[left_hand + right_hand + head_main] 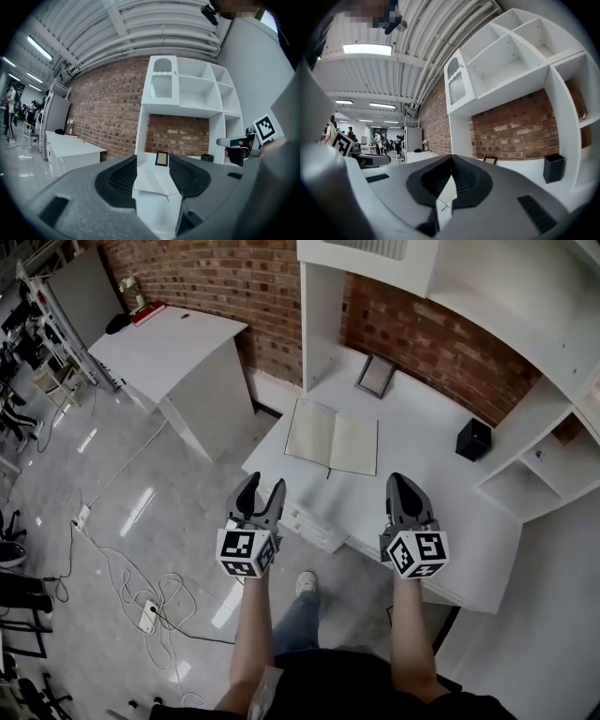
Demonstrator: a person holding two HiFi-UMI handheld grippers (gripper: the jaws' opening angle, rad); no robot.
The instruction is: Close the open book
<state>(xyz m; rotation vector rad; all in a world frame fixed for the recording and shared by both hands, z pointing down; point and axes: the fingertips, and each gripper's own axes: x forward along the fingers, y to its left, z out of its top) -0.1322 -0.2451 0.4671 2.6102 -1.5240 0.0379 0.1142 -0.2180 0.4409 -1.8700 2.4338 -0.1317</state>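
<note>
- Brick wall [225, 282]: it runs along the far side, behind both pieces of white furniture.
- White desk [412, 474]: it stands straight ahead of you under a white shelf unit [487, 287], with open cubbies on its right side.
- Second white table [159, 348]: it sits well apart to the far left, with a red item at its far end.
- Open book [331, 437]: it lies flat on the desk's left half, both pale pages up. The spine runs from near to far, and a thin dark strand trails off its near edge. Neither gripper touches it. From the left gripper view it shows on the desk through the gap between the jaws.
- Your left gripper [264, 484]: it hovers over the desk's near left edge, near side of the book. Its jaws stand apart with nothing between them, as the left gripper view [152, 159] shows.
- Your right gripper [401, 480]: it hovers over the desk to the right of the left one, just near and right of the book. Its jaw tips meet, holding nothing, as the right gripper view [451, 159] shows.
- Black box [473, 439]: it stands on the desk's right side, beside the cubbies, well apart from the book.
- Picture frame [376, 376]: it leans at the far end of the desk against the brick, beyond the book.
- Power strip [148, 616]: it lies on the grey floor to the near left among 2 or more loose white cables.
</note>
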